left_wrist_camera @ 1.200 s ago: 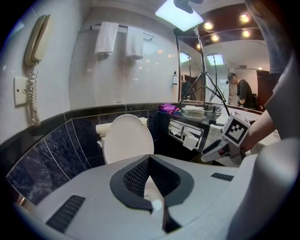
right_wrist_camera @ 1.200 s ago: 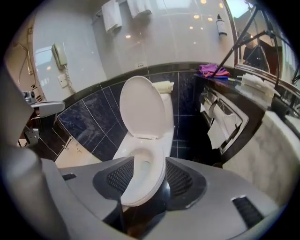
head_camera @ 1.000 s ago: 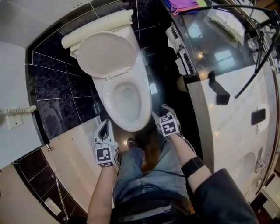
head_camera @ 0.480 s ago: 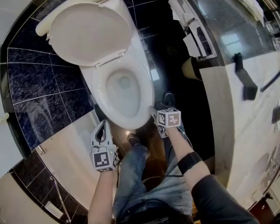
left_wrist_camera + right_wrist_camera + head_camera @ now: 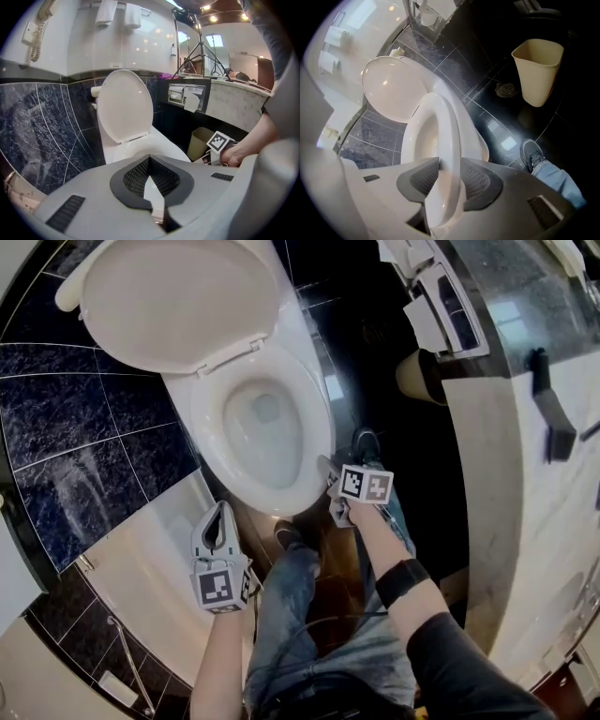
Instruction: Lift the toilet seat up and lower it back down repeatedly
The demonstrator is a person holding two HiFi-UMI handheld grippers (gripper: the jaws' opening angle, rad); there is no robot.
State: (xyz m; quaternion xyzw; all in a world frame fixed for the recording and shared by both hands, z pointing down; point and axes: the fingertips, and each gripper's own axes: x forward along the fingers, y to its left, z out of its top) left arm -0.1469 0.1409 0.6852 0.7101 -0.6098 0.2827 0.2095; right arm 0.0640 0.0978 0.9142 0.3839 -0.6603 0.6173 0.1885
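Observation:
The white toilet seat (image 5: pixel 313 418) lies flat on the bowl, and the lid (image 5: pixel 173 296) stands raised behind it. My right gripper (image 5: pixel 330 486) is at the seat's front right rim. In the right gripper view the seat (image 5: pixel 445 136) runs between the jaws of the right gripper (image 5: pixel 446 176). These jaws have just been closing, and both pads now touch the rim. My left gripper (image 5: pixel 221 507) hangs left of the bowl's front, shut on nothing. In the left gripper view the left gripper (image 5: pixel 149 159) points at the lid (image 5: pixel 124 105).
A beige waste bin (image 5: pixel 538 70) stands on the dark floor right of the toilet, near a floor drain (image 5: pixel 506 89). The person's shoe (image 5: pixel 532 152) and legs are just in front of the bowl. Dark tiled wall (image 5: pixel 75 437) lies left, a pale counter (image 5: pixel 525 502) right.
The toilet has come closer in the head view. My right gripper has rolled and come in onto the seat's front right rim. The left gripper stays left of the bowl.

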